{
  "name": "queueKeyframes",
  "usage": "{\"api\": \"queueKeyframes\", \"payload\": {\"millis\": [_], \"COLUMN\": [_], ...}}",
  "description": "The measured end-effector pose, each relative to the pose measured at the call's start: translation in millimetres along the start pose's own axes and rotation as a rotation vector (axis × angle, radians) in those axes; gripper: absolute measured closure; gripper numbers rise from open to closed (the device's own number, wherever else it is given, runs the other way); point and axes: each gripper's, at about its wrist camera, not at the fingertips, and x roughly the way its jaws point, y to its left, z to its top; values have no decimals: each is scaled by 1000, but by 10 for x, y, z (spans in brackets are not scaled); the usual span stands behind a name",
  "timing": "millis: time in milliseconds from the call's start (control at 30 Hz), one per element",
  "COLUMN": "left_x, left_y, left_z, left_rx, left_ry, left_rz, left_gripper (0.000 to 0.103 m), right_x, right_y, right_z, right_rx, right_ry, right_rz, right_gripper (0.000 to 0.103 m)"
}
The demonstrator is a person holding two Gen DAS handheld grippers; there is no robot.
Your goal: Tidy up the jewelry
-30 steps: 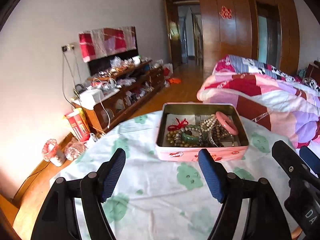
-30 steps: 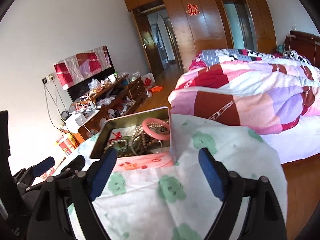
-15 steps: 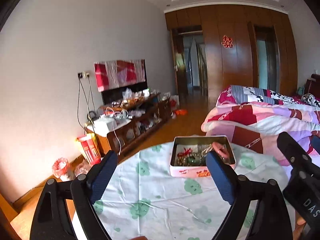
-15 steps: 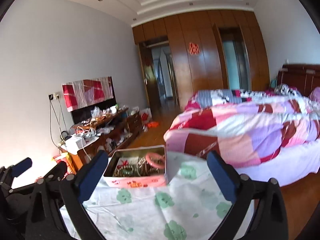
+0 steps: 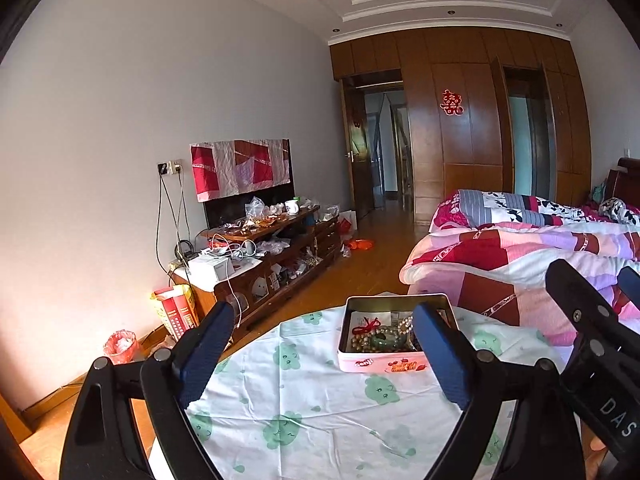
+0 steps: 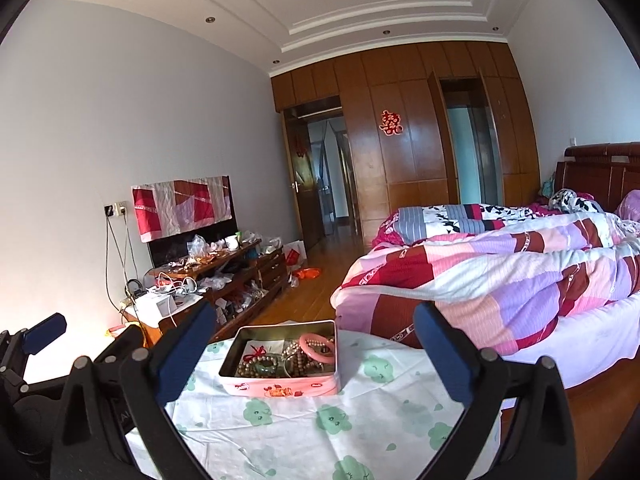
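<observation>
Backing away, both wide-open, empty grippers, left gripper [image 5: 320, 350] and right gripper [image 6: 312, 350], see the jewelry tin [image 6: 280, 386] smaller now.

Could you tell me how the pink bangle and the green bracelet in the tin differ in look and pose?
The pink bangle is a smooth, solid ring, while the green bracelet looks strung from separate green stones. The pink bangle sits tilted on top of the bead strands toward the right side of the tin; the green bracelet lies lower and flatter near the front middle. The pink bangle looks wider across than the green bracelet. Both rest inside the open tin, untouched by either gripper.
</observation>
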Motion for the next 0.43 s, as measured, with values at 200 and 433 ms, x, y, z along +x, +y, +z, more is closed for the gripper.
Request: {"api": "queueKeyframes", "payload": {"millis": [200,433], "left_x": [23,73], "left_y": [81,100], "left_z": [-20,-33], "left_rx": [-32,-35], "left_ry": [-1,23], "left_rz": [10,10], "left_gripper": [12,12], "right_x": [-9,62], "right_y": [-1,-31], "right_z": [11,-20], "right_rx": [4,14], "right_ry": [-4,32], "right_rz": [-28,-40], "right_gripper": [2,1]}}
